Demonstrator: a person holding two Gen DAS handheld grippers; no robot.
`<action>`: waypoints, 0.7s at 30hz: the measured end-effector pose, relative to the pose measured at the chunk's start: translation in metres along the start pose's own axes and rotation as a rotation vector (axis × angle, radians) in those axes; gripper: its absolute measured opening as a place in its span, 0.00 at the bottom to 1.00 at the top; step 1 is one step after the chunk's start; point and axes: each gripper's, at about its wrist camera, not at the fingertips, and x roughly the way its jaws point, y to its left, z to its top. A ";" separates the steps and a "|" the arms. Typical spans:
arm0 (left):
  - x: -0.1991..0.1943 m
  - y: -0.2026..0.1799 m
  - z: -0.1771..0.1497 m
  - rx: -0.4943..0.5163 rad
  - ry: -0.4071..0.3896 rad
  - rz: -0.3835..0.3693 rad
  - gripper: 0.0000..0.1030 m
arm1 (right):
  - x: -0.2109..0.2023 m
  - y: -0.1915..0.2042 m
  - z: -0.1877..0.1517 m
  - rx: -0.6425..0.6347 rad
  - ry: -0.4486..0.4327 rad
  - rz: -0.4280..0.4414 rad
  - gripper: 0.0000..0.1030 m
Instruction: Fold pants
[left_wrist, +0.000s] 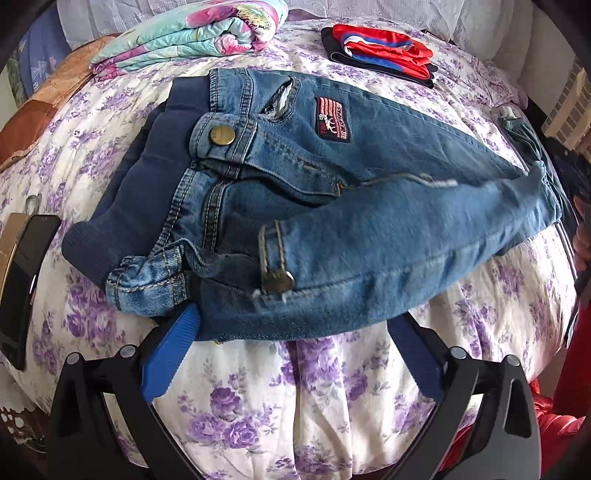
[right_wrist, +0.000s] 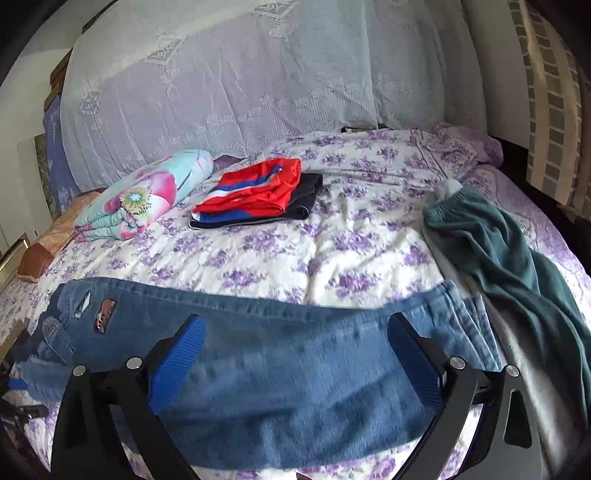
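Blue jeans (left_wrist: 369, 206) lie lengthwise across the flowered bedspread (left_wrist: 295, 398), one leg on top of the other. The waistband with its brass button (left_wrist: 221, 134) is at the left, and a red patch (left_wrist: 332, 118) is on the upper leg. My left gripper (left_wrist: 295, 332) is open wide at the near edge of the hip, its blue pads (left_wrist: 173, 350) touching the denim hem. In the right wrist view the jeans leg (right_wrist: 295, 376) runs across the frame. My right gripper (right_wrist: 295, 354) is open wide over it, with the cloth between its fingers.
A folded floral blanket (right_wrist: 147, 192) and a folded stack of red, blue and black clothes (right_wrist: 258, 192) lie at the back of the bed. Green pants (right_wrist: 509, 251) sprawl at the right. A dark phone-like slab (left_wrist: 22, 280) lies at the left edge. A red sleeve (left_wrist: 569, 406) shows at the right.
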 end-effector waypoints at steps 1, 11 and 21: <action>0.001 0.001 -0.002 -0.005 0.000 -0.004 0.95 | 0.009 0.007 0.010 -0.026 0.020 -0.004 0.97; -0.025 0.046 -0.021 -0.187 -0.033 -0.178 0.95 | 0.032 0.020 -0.081 -0.246 0.315 -0.148 0.97; -0.045 0.017 0.026 -0.090 -0.134 -0.083 0.95 | -0.080 -0.022 -0.144 -0.094 0.359 -0.070 0.97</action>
